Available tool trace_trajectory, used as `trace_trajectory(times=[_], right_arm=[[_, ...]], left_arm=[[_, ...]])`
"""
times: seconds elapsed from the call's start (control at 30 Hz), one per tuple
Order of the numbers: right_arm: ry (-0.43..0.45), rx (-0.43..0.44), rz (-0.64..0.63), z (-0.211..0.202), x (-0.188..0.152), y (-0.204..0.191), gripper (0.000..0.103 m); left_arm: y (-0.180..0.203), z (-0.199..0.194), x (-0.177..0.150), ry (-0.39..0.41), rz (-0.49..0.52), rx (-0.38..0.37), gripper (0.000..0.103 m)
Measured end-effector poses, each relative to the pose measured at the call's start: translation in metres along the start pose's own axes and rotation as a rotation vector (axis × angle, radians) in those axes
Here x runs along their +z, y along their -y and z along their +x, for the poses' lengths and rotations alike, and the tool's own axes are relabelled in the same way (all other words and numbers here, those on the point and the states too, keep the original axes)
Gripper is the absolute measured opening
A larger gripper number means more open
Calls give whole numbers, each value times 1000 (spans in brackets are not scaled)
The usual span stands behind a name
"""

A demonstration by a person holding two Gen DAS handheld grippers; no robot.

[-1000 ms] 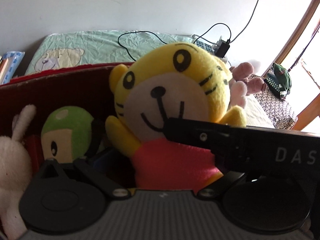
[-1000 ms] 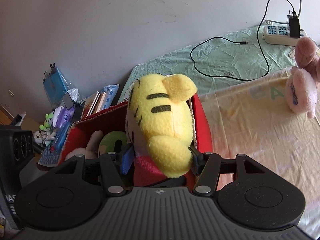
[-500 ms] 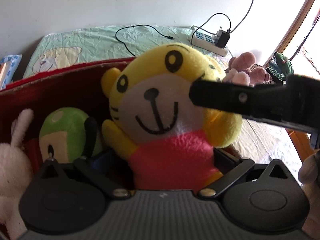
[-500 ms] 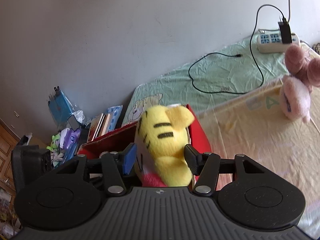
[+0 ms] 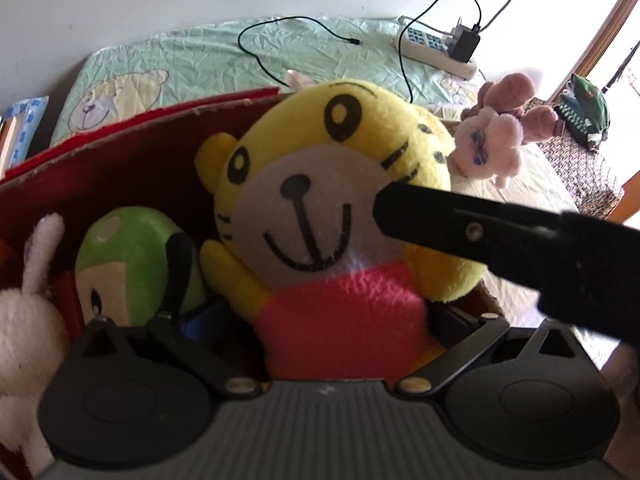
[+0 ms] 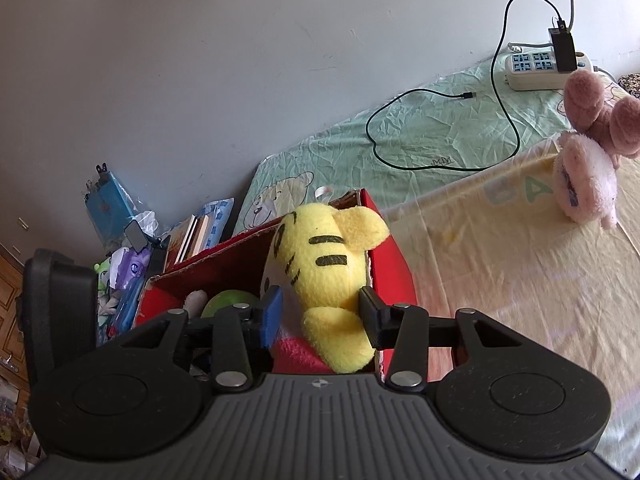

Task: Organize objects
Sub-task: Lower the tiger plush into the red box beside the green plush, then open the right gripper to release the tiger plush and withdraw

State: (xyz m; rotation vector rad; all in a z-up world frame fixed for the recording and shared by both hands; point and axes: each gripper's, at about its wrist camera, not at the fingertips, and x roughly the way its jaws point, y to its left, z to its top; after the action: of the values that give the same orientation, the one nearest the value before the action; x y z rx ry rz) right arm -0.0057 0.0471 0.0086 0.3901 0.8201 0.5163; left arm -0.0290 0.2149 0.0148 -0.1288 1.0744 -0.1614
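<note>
Left wrist | tiger plush (image 5: 332, 216) upright, facing camera | both tongs (image 5: 320, 320) (image 6: 320, 312) spread around it

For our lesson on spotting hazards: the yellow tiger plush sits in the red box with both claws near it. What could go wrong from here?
1. The tiger plush stands tall above the red box rim; released, it may topple out.
2. The right claw straddles the tiger plush closely and could drag it out on withdrawal.

Right gripper (image 6: 320, 316) has withdrawn upward from the red box (image 6: 394, 256); its fingers no longer clamp the tiger plush (image 6: 324, 264), which sits lower inside.
</note>
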Motion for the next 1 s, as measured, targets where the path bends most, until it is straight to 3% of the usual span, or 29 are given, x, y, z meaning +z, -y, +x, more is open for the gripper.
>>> trace_trajectory(times=[0.6, 1.0], right_arm=[[9, 26, 27, -13, -13, 6, 46], [43, 47, 49, -30, -25, 9, 48]], left_arm=[[8, -5, -4, 15, -5, 72, 103], [26, -23, -11, 75, 26, 181, 102]])
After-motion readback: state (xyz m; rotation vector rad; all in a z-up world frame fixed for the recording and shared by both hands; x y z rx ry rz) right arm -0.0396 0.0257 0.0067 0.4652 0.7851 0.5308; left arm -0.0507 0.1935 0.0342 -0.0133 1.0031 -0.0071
